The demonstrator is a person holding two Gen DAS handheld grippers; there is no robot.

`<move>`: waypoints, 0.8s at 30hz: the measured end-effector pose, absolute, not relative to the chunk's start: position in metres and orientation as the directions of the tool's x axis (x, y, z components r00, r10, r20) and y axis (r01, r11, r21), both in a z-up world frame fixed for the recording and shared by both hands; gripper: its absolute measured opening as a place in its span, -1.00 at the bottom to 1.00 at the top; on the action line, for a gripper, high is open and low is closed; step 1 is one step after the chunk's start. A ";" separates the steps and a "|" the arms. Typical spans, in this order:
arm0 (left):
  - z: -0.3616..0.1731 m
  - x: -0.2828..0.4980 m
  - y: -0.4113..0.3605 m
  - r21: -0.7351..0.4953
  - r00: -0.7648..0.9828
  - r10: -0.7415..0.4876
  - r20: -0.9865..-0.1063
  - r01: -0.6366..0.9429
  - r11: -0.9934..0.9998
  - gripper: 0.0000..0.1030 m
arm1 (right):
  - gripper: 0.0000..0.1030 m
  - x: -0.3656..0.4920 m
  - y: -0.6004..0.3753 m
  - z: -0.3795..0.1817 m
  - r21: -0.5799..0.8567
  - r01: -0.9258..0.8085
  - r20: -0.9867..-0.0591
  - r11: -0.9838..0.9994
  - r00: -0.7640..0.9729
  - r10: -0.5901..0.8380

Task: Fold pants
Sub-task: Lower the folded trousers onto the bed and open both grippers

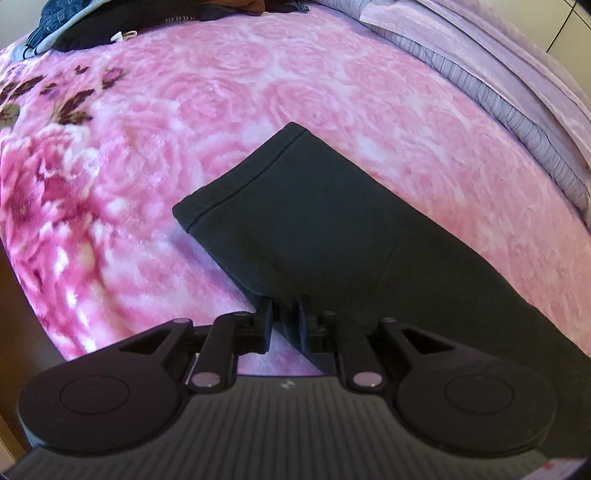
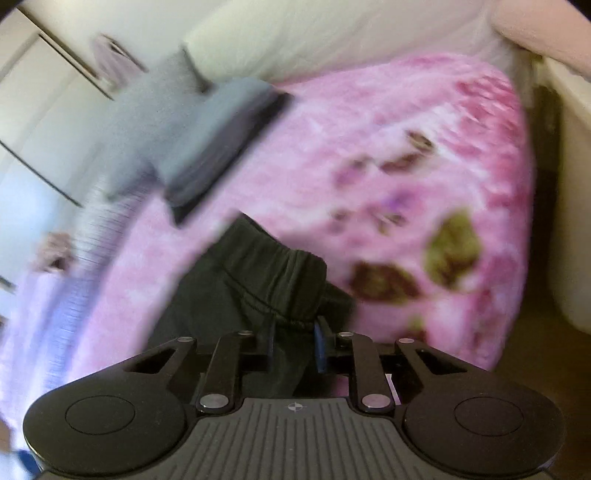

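**Desk:** What sits closest to the left lens?

**Photographer:** The left gripper (image 1: 286, 317), its two fingers drawn narrow and pinching the near edge of the black pants (image 1: 314, 221). From there one leg runs away from the camera, up and to the left, and ends in a stitched hem (image 1: 243, 173) lying flat on the pink rose-print blanket (image 1: 332, 96). The rest of the garment trails off toward the lower right of that view, so its long axis runs diagonally from the hem at upper left to lower right.

**Desk:** And on the other side?

**Photographer:** The right gripper (image 2: 295, 341) is closed down on the gathered elastic waistband (image 2: 280, 266), the dark fabric bunched between its blue-edged fingers. That view is blurred, but the waistband end clearly rises over the bedding with the blanket's dark floral motifs to its right.

**Desk:** What lies farther back?

**Photographer:** In the left view, a lavender quilt (image 1: 509, 74) is heaped along the blanket's far right edge, and a pile of dark clothes (image 1: 74, 26), denim among them, sits at the far left corner. In the right view, a grey-blue folded garment (image 2: 207, 144) rests on the bed beyond the waistband, with a pale wall behind it.
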State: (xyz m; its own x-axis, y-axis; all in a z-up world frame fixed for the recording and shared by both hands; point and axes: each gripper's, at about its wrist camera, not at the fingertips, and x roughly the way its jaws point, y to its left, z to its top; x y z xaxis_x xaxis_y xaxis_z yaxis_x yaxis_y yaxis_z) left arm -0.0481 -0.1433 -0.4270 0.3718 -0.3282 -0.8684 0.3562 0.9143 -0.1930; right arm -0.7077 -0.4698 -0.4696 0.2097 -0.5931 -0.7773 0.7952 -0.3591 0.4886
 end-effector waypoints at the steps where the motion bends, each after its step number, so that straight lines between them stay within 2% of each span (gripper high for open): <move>1: -0.427 -0.047 -0.145 -0.187 0.376 -0.322 -0.869 0.354 0.917 -0.78 | -0.68 -0.709 -0.473 -0.481 0.505 0.778 -0.773 -0.374 0.216 -0.596; 4: -0.426 -0.047 -0.151 -0.156 0.385 -0.307 -0.871 0.375 0.914 -0.78 | -0.61 -0.701 -0.487 -0.479 0.479 0.799 -0.789 -0.364 0.211 -0.577; 6: -0.424 -0.048 -0.151 -0.133 0.384 -0.297 -0.874 0.399 0.907 -0.74 | -0.32 -0.700 -0.490 -0.467 0.425 0.830 -0.821 -0.361 0.186 -0.539; 8: -0.416 -0.048 -0.148 -0.112 0.381 -0.283 -0.880 0.413 0.904 -0.68 | -0.14 -0.697 -0.486 -0.450 0.352 0.876 -0.834 -0.330 0.133 -0.536; 12: -0.388 -0.048 -0.140 0.001 0.442 -0.214 -0.871 0.438 0.899 -0.70 | -0.11 -0.678 -0.479 -0.411 0.122 0.963 -0.805 -0.239 -0.045 -0.591; 14: -0.374 -0.049 -0.145 0.044 0.488 -0.217 -0.846 0.470 0.882 -0.72 | -0.11 -0.669 -0.482 -0.399 0.104 0.975 -0.763 -0.195 -0.048 -0.645; 16: -0.366 -0.055 -0.161 0.051 0.506 -0.283 -0.814 0.549 0.834 -0.71 | -0.11 -0.652 -0.491 -0.397 0.119 0.990 -0.712 -0.073 0.034 -0.701; 20: -0.392 -0.066 -0.207 0.050 0.441 -0.372 -0.817 0.696 0.716 -0.62 | -0.11 -0.610 -0.520 -0.423 0.052 0.987 -0.652 0.152 0.149 -0.743; 22: -0.421 -0.063 -0.219 0.087 0.442 -0.350 -0.826 0.713 0.696 -0.62 | -0.11 -0.599 -0.538 -0.455 0.016 0.979 -0.687 0.203 0.158 -0.709; 24: -0.438 -0.058 -0.215 0.064 0.460 -0.375 -0.805 0.696 0.715 -0.61 | -0.10 -0.600 -0.549 -0.487 0.013 0.978 -0.734 0.210 0.152 -0.661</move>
State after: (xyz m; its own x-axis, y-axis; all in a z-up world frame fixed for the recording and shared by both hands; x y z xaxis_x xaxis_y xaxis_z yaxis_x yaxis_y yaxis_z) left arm -0.0580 -0.2154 -0.4381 0.4597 -0.3746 -0.8052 0.6957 0.7155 0.0643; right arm -0.5996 -0.5489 -0.4874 0.1521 -0.6614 -0.7345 0.9776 0.2102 0.0131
